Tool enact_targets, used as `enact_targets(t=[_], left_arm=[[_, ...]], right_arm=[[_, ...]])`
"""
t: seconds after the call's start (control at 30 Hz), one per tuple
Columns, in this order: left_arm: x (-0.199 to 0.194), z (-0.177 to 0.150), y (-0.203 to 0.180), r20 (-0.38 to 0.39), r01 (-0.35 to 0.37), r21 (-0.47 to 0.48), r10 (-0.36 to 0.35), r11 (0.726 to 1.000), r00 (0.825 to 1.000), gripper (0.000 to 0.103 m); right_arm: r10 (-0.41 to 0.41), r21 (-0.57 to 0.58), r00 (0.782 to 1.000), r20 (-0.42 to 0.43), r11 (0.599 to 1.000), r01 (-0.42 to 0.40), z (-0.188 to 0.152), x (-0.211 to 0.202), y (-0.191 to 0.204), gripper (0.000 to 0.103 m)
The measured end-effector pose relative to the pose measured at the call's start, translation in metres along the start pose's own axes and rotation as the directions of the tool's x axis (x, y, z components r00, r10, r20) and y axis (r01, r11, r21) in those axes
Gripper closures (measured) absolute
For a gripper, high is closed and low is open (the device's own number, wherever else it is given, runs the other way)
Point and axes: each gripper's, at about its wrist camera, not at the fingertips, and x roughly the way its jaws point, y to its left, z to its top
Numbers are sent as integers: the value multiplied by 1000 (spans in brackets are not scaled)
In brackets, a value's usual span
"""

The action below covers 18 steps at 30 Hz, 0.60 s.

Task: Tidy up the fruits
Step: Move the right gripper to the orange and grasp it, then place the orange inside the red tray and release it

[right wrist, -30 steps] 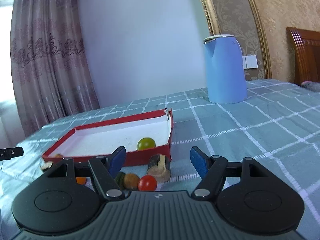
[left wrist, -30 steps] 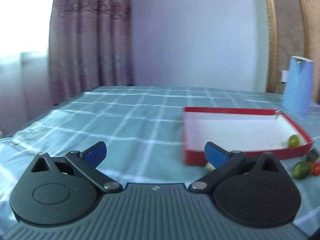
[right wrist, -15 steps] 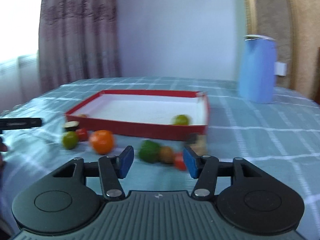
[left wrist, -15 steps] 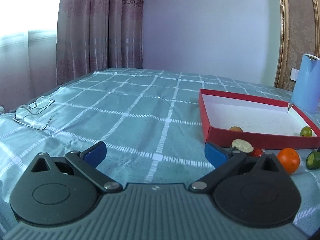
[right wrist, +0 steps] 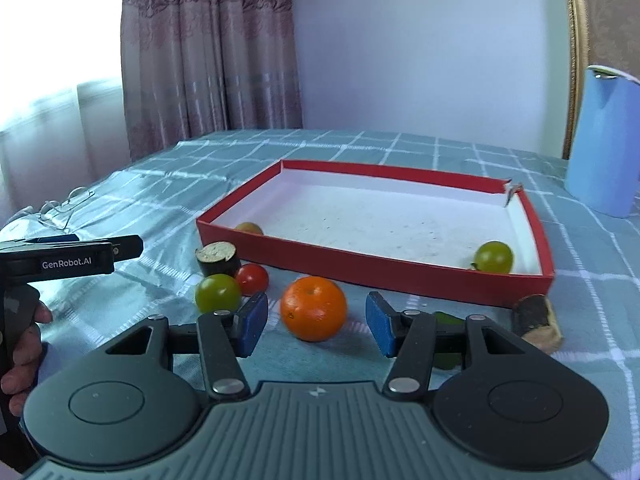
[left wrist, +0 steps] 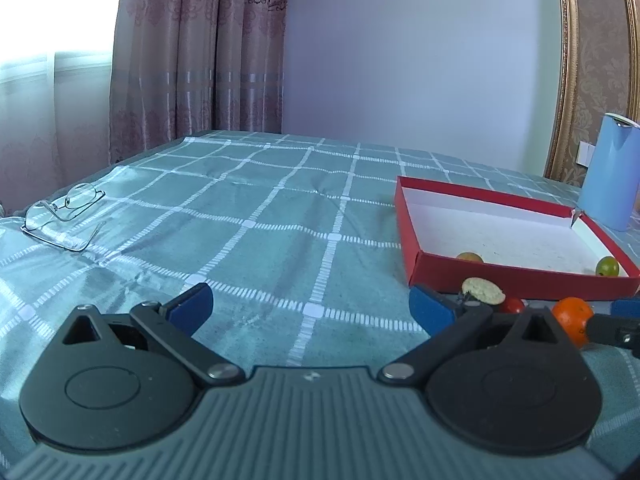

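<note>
A red tray (right wrist: 400, 270) with a white floor lies on the teal checked cloth; it also shows in the left wrist view (left wrist: 520, 276). Inside it are a green fruit (right wrist: 493, 256) and a yellowish fruit (right wrist: 249, 228). In front of the tray lie an orange (right wrist: 313, 308), a green fruit (right wrist: 217, 292), a red tomato (right wrist: 251, 279) and a dark cut piece (right wrist: 216, 259). My right gripper (right wrist: 314, 326) is open, its pads either side of the orange, not touching it. My left gripper (left wrist: 310, 306) is open and empty over bare cloth, left of the tray.
A blue kettle (right wrist: 604, 140) stands behind the tray at the right. Eyeglasses (left wrist: 64, 216) lie at the cloth's left edge. A brown wood-like chunk (right wrist: 538, 322) and a dark green fruit (right wrist: 446, 320) lie at the right, near the tray's front corner.
The right gripper has swung left and closed in so the orange now sits between its open pads. The left gripper has barely moved, drifting slightly.
</note>
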Motion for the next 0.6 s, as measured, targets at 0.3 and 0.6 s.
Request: enact_targets(t=[0.3, 0.6], left_arm=[[1, 0, 0, -1, -5, -1, 5, 1000, 1000, 0], [1, -1, -4, 3, -17, 20, 16, 1000, 1000, 0]], right_arm=[[10, 7, 997, -71, 1000, -10, 4, 27, 1, 49], [17, 36, 998, -54, 999, -15, 4, 21, -3, 63]])
